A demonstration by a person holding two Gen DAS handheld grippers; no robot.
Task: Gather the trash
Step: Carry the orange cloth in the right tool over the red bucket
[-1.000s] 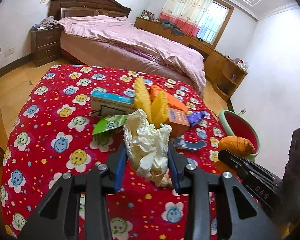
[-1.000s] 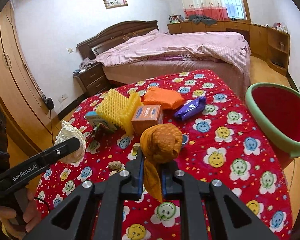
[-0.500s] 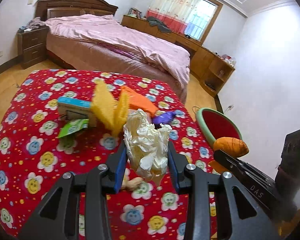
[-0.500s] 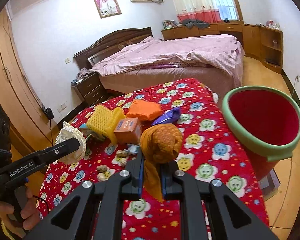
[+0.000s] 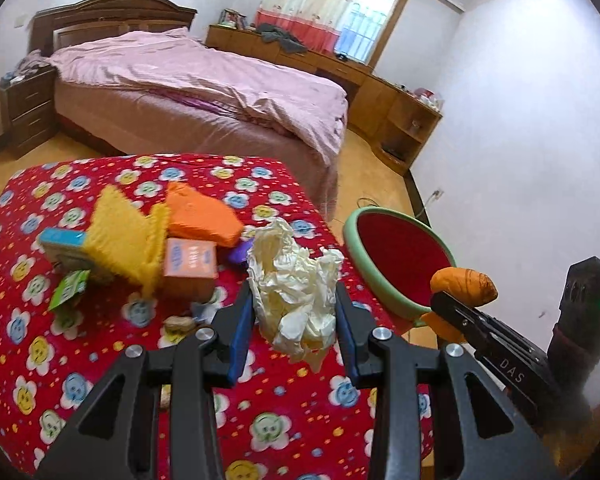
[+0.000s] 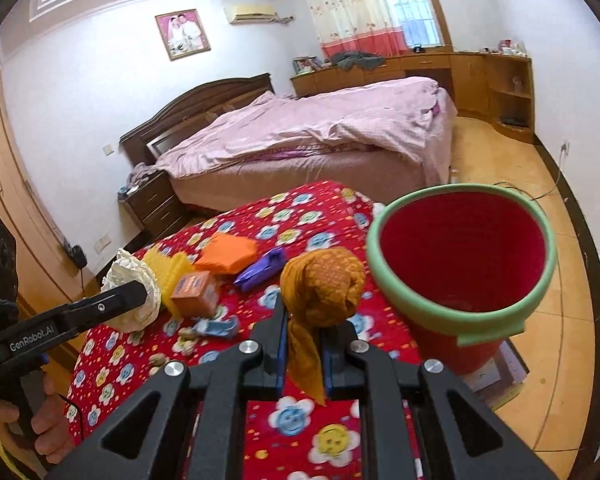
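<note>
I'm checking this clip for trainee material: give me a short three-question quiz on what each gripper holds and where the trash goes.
1. True or false: the left gripper is empty.
2. What does the right gripper hold? A) purple wrapper B) orange-brown cloth wad C) small orange box
3. Fill in: the red bin with a ____ rim stands beside the table.

Key:
1. False; it is shut on the crumpled white paper.
2. B, the orange-brown cloth wad; the purple wrapper and small orange box lie on the red flowered tablecloth.
3. Green.
</note>
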